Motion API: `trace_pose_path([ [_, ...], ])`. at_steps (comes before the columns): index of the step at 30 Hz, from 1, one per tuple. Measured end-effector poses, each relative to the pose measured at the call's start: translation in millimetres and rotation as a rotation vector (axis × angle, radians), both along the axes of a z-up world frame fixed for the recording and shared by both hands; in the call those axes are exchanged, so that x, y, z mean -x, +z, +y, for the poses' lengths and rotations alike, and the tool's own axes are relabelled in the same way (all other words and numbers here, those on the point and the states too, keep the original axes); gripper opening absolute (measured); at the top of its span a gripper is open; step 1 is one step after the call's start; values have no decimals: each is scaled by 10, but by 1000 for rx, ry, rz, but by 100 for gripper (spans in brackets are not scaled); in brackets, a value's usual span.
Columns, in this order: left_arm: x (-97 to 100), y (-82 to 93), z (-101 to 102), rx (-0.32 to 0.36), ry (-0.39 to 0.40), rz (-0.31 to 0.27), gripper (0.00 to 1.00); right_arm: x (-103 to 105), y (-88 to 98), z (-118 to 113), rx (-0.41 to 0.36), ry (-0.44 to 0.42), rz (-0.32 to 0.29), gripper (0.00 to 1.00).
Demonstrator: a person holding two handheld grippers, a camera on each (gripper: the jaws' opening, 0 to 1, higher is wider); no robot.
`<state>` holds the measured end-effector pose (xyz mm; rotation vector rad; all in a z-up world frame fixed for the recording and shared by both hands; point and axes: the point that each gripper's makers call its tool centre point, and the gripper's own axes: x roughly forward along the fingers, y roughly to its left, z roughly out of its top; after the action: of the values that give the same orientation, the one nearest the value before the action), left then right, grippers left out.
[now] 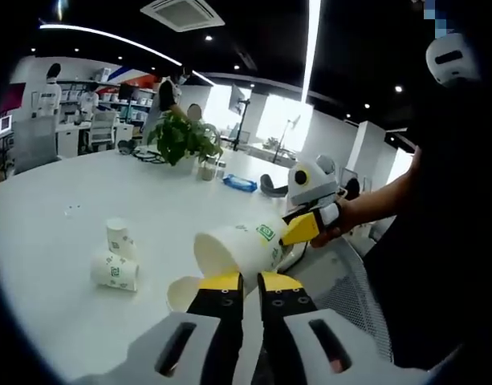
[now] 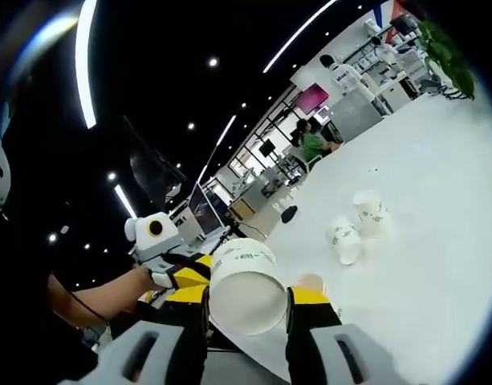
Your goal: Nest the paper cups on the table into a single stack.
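left gripper view, what I'm holding: nothing from what I can see. My left gripper (image 1: pixel 244 281) has its yellow-tipped jaws nearly together, with only a thin gap and no cup between them.

left gripper view, cup in play: the right gripper (image 1: pixel 310 227) comes in from the right clamped on a white paper cup (image 1: pixel 237 245), tipped on its side with the open mouth facing my left jaws.

left gripper view, cup under it: another cup (image 1: pixel 184 293) lies on its side near the table's near edge, just below the held one, partly hidden by my jaws.

left gripper view, leftovers: two more cups sit touching, out toward the left on the white table (image 1: pixel 53 233). One stands upright (image 1: pixel 121 238), one lies on its side (image 1: pixel 115 271).

right gripper view, grip: the right gripper (image 2: pixel 247 303) is squeezed on the held cup (image 2: pixel 246 295), one jaw on each side, round end facing the camera.

right gripper view, other hand: the left gripper (image 2: pixel 181 277) is just beside it on the left.

right gripper view, loose pair: two cups (image 2: pixel 359 224) side by side on the table (image 2: pixel 438 265), well apart from the held one.

progress: early, I'd say. I can't see any cup clearly nested yet, so pretty much the whole stack is left to build.
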<state>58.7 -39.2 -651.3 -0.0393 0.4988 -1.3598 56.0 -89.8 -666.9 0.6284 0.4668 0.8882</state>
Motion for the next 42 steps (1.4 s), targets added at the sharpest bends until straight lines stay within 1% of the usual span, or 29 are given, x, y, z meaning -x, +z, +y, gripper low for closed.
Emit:
trace_pose_path([
  [3, 33, 7, 2, 5, -15, 6, 3, 19, -7, 6, -3, 13, 0, 36],
  [5, 87, 42, -9, 24, -42, 15, 2, 40, -16, 14, -4, 31, -2, 37],
  [9, 150, 99, -16, 40, -72, 18, 1, 79, 13, 17, -41, 46, 15, 37],
  [11, 162, 126, -18, 44, -79, 22, 0, 85, 10, 21, -43, 46, 17, 38],
  [12, 164, 129, -18, 44, -81, 23, 0, 84, 8, 20, -43, 45, 17, 38],
  [14, 215, 141, -27, 42, -107, 34, 0, 78, -23, 10, -33, 39, 23, 38],
  [15, 232, 142, -31, 40, -114, 36, 0, 74, -32, 6, -31, 37, 28, 36],
  [20, 228, 134, -36, 20, -113, 22, 0, 73, -43, 19, -20, 35, 33, 37],
  [22, 225, 110, -37, -3, -116, 9, 0, 72, -65, 9, 3, 34, 23, 35],
  [26, 214, 57, -21, -48, -121, -10, 0, 53, -80, -34, 36, 24, 3, 39],
  [27, 206, 47, -12, -60, -119, -13, 0, 28, -98, -67, 80, 16, -23, 40],
  [30, 188, 40, 0, -77, -119, -25, 0, 14, -93, -106, 128, 15, -59, 42],
  [33, 158, 19, 18, -108, -117, -39, 0, -10, -88, -136, 167, 11, -86, 47],
  [37, 98, -34, 38, -179, -118, -89, 0, -39, -128, -197, 218, 5, -114, 53],
  [40, 60, -60, 34, -222, -117, -120, 0, -48, -169, -236, 272, -3, -143, 60],
  [42, 38, -94, 33, -251, -121, -131, 0, -40, -210, -254, 317, 0, -163, 64],
])
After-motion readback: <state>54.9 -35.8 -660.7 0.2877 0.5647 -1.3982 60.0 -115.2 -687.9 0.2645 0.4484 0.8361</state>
